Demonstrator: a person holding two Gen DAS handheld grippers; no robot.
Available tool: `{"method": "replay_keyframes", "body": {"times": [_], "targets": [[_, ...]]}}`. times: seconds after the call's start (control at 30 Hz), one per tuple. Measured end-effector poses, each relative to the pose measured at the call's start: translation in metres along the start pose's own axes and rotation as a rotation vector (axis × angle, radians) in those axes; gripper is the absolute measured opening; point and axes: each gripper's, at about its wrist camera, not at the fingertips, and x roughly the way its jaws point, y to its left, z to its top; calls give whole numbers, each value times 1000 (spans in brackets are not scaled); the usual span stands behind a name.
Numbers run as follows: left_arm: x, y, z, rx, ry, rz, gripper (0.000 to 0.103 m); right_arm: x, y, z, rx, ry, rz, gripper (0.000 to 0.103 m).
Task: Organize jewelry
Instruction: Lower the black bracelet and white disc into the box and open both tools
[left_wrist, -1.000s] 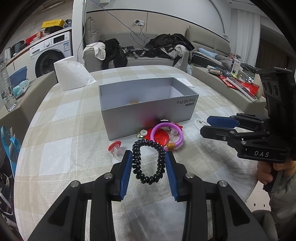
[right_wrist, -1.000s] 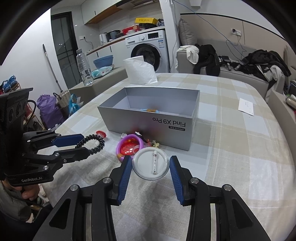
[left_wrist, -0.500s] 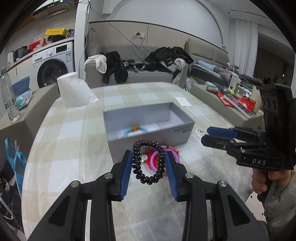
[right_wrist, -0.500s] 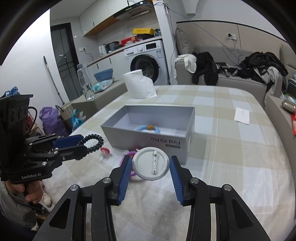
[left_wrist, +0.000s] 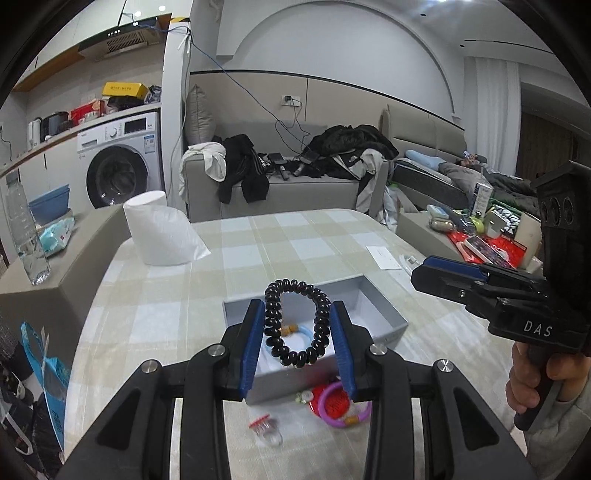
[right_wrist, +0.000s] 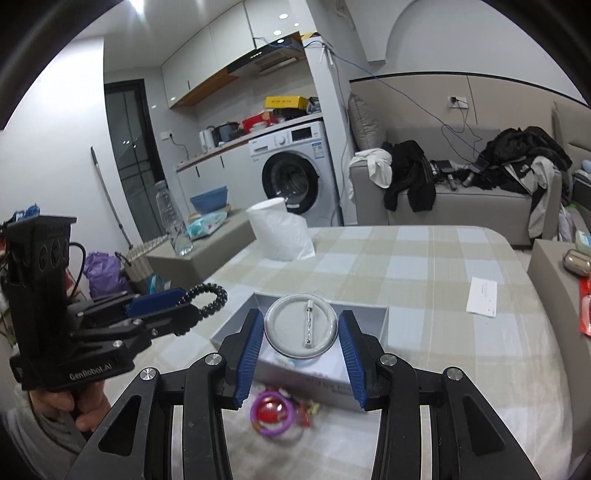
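My left gripper (left_wrist: 297, 325) is shut on a black beaded bracelet (left_wrist: 295, 321) and holds it in the air over the open grey box (left_wrist: 388, 317). A light blue bracelet (left_wrist: 295, 332) lies inside the box. My right gripper (right_wrist: 301, 332) is shut on a round white pin badge (right_wrist: 301, 326), held above the box (right_wrist: 365, 317). On the table in front of the box lie a purple ring bracelet (left_wrist: 343, 406) over a red piece, and a small red-topped clear item (left_wrist: 266, 430). The left gripper also shows in the right wrist view (right_wrist: 173, 306).
A white tissue pack (left_wrist: 162, 229) stands at the table's far left. A white paper slip (left_wrist: 382, 256) lies at the far right. A bench with a water bottle (left_wrist: 24, 229) is left of the table. A sofa with clothes (left_wrist: 295, 177) is behind.
Both grippers rose from the table with their loads and now hang above the box. The black bracelet and the badge stay gripped.
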Motion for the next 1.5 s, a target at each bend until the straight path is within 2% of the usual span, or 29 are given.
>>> {"method": "replay_keyframes", "body": {"times": [0.23,0.37,0.7,1.07,1.2,1.3,1.37,1.4,1.43,1.47,1.5], "targets": [[18,-1,2,20,-6,50,30,24,-17,5,67,17,-11,41],[27,1,1,4,0,50,30,38,-25,3,100,49,-15,41],[52,2,-14,-2,71,84,30,57,-36,-6,130,112,-40,41],[62,-1,-24,-26,156,42,31,66,-35,-15,122,150,-66,42],[51,-7,-25,-14,141,24,38,65,-32,-16,106,151,-60,42],[43,-6,-24,-24,143,-4,44,56,-29,-16,96,133,-39,53],[34,-8,-23,-16,143,3,52,45,-28,-14,93,97,-32,69],[29,-8,-23,-14,135,10,62,41,-27,-14,93,87,-32,73],[23,-8,-23,-16,124,15,70,35,-27,-13,93,77,-31,80],[17,-7,-23,-21,111,15,74,30,-27,-13,94,73,-31,90],[10,-7,-23,-28,95,11,82,25,-27,-13,95,70,-37,96]]}}
